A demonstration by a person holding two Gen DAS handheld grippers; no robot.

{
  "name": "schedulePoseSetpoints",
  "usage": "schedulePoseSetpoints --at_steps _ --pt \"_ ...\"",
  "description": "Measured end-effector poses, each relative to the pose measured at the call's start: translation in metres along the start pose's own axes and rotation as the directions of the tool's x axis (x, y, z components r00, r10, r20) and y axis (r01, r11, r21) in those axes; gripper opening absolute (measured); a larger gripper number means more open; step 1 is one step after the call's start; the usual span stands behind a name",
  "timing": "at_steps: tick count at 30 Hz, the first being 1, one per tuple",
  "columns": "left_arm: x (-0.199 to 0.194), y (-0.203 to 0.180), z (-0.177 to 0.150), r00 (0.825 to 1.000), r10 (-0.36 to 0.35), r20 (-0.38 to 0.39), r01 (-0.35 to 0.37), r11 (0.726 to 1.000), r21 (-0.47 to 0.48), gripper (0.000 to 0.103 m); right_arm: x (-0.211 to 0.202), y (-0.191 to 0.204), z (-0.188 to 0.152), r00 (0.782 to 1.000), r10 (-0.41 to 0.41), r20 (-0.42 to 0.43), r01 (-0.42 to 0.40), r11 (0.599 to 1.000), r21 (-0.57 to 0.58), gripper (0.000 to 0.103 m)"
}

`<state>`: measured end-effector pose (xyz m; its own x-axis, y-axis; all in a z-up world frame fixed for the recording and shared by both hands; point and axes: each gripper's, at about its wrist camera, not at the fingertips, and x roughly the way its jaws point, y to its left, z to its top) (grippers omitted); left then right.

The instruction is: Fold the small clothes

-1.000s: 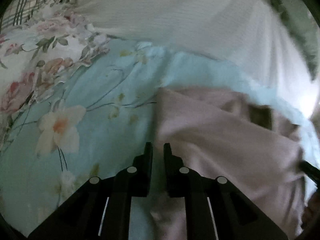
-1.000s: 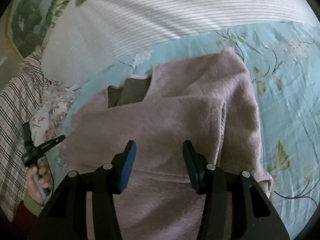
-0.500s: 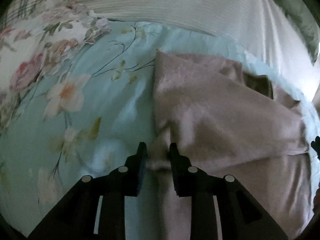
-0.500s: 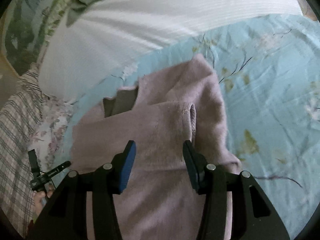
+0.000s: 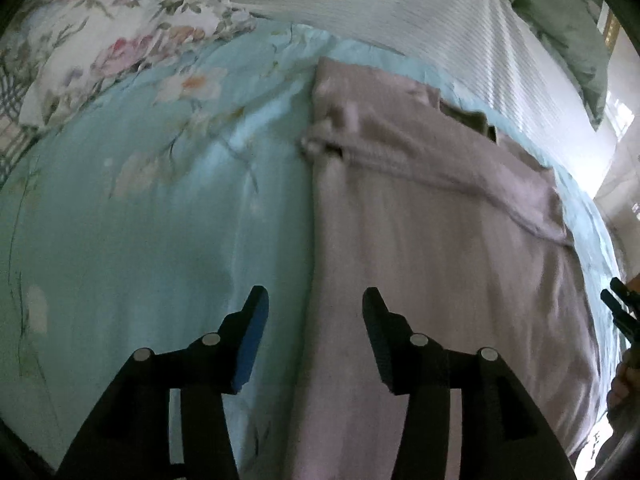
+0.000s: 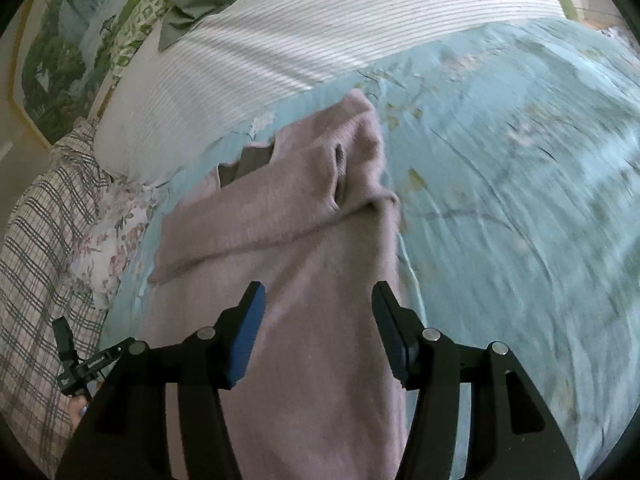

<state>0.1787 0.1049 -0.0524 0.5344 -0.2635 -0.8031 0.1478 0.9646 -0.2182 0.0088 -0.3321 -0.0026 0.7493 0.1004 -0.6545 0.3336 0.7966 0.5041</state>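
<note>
Pink sweater [image 5: 420,248] lies flat on the floral bedsheet [image 5: 140,220], sleeves already folded across its far end near the striped pillow [image 6: 320,32]. The left hand-held gripper [image 5: 316,312], jaws just opened and empty, straddles the garment's left edge; the right hand-held gripper [image 6: 318,308] hovers apart, gripping nothing. Folding the body lengthwise likely remains.

Pale blue floral bed [image 6: 520,200] carries the folded mauve sweater [image 6: 288,248] flat; striped white pillow [image 6: 320,32] and floral pillow [image 5: 120,44] rest at its head.
</note>
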Motion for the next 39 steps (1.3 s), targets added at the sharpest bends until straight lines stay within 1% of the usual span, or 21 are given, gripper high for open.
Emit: schedulePoseSetpoints --at_steps 4,9,13,17,19,23,25,30,32,35,37,38,39 --pt "-0.013 0.003 -0.028 1.0 -0.028 -0.013 0.028 1.0 -0.005 0.055 -0.017 -0.006 -0.019 1.0 -0.011 -0.011 0.011 1.0 0.0 0.057" --pt "-0.027 0.007 -0.052 0.999 -0.042 -0.017 0.042 0.999 -0.012 0.058 -0.034 -0.008 -0.039 1.0 -0.019 -0.01 0.019 1.0 -0.011 0.057" --pt "-0.031 0.008 -0.062 0.999 -0.042 -0.019 0.042 0.999 -0.017 0.058 -0.036 0.003 -0.045 1.0 0.017 -0.013 -0.018 0.999 -0.039 0.057" --pt "-0.029 0.007 -0.06 0.999 -0.033 -0.012 0.033 0.999 -0.02 0.058 -0.018 0.019 -0.038 0.999 0.041 -0.026 -0.042 0.997 -0.067 0.057" --pt "-0.024 0.007 -0.053 1.0 -0.022 -0.004 0.022 1.0 -0.021 0.058 -0.006 0.026 -0.028 0.999 0.047 -0.022 -0.049 0.995 -0.081 0.057" --pt "-0.007 0.004 -0.025 0.999 0.028 0.023 -0.027 0.999 -0.02 0.058 0.027 0.033 0.003 0.999 0.046 -0.01 -0.047 0.995 -0.089 0.057" --pt "0.005 0.004 -0.006 0.998 0.056 0.035 -0.054 0.998 -0.038 0.058 0.047 0.034 0.021 1.0 0.025 -0.008 -0.026 0.996 -0.09 0.057" --pt "0.039 0.013 0.046 0.995 0.09 0.04 -0.086 0.991 -0.101 0.058 0.095 0.025 0.062 1.0 -0.02 -0.004 0.02 0.998 -0.065 0.057" --pt "0.056 0.017 0.069 0.994 0.108 0.033 -0.104 0.988 -0.116 0.058 0.109 0.02 0.074 0.999 -0.034 -0.003 0.033 0.998 -0.047 0.057" --pt "0.074 0.019 0.09 0.991 0.126 0.04 -0.121 0.987 -0.109 0.058 0.13 0.013 0.085 0.999 -0.047 -0.025 0.046 0.998 -0.037 0.057" --pt "0.089 0.016 0.102 0.989 0.144 0.037 -0.14 0.987 -0.081 0.058 0.144 0.013 0.087 0.998 -0.028 -0.064 0.025 0.999 -0.044 0.034" --pt "0.093 0.015 0.103 0.987 0.156 0.039 -0.153 0.986 -0.071 0.058 0.147 0.016 0.088 0.997 -0.026 -0.078 0.022 0.998 -0.052 0.01" --pt "0.096 0.012 0.108 0.985 0.168 0.049 -0.165 0.985 -0.052 0.058 0.146 0.019 0.09 0.997 -0.017 -0.081 0.012 0.998 -0.061 0.01"
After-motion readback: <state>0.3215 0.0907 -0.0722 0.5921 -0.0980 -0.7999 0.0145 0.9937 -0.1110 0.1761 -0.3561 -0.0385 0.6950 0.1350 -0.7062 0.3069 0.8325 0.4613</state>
